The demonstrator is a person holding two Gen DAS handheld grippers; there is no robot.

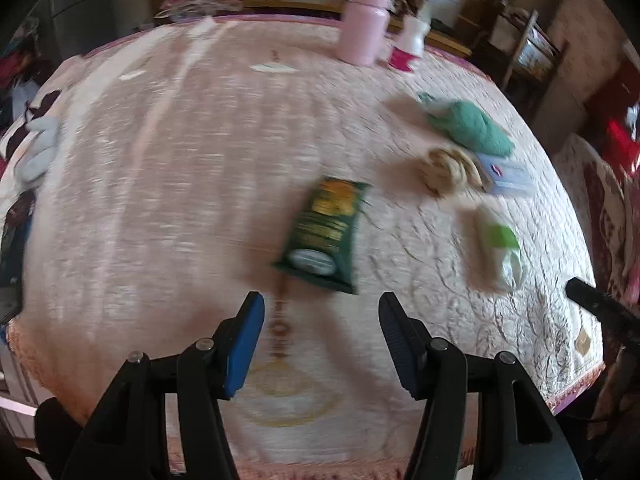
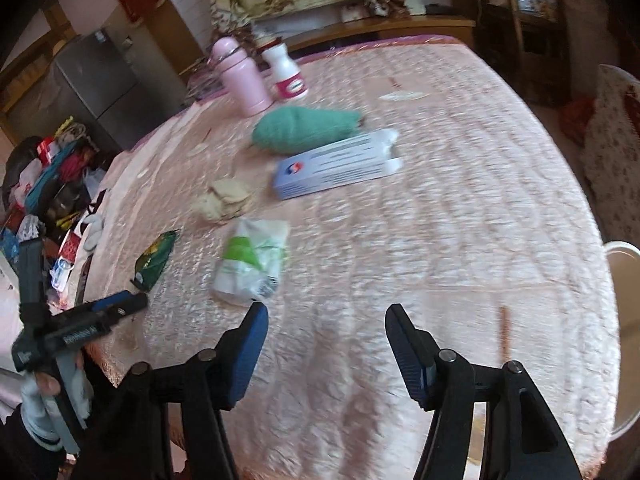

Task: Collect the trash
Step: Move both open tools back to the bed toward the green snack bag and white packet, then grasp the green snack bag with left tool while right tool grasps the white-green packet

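A green snack bag (image 1: 326, 236) lies flat on the pink quilted cloth, just ahead of my left gripper (image 1: 322, 308), which is open and empty. To its right lie a crumpled white-and-green wrapper (image 1: 500, 248), a beige wad (image 1: 450, 168), a white-blue carton (image 1: 506, 174) and a green cloth (image 1: 470, 128). In the right wrist view my right gripper (image 2: 326, 316) is open with nothing between its fingers. The white-and-green wrapper (image 2: 252, 260) lies just ahead of its left finger. The snack bag (image 2: 154, 258) and the left gripper (image 2: 116, 304) show at the left.
A pink flask (image 2: 240, 76) and a white bottle (image 2: 286, 72) stand at the far side of the table. A white bucket rim (image 2: 624, 320) shows past the table's right edge. Clutter and bags (image 2: 48, 184) lie on the floor at left.
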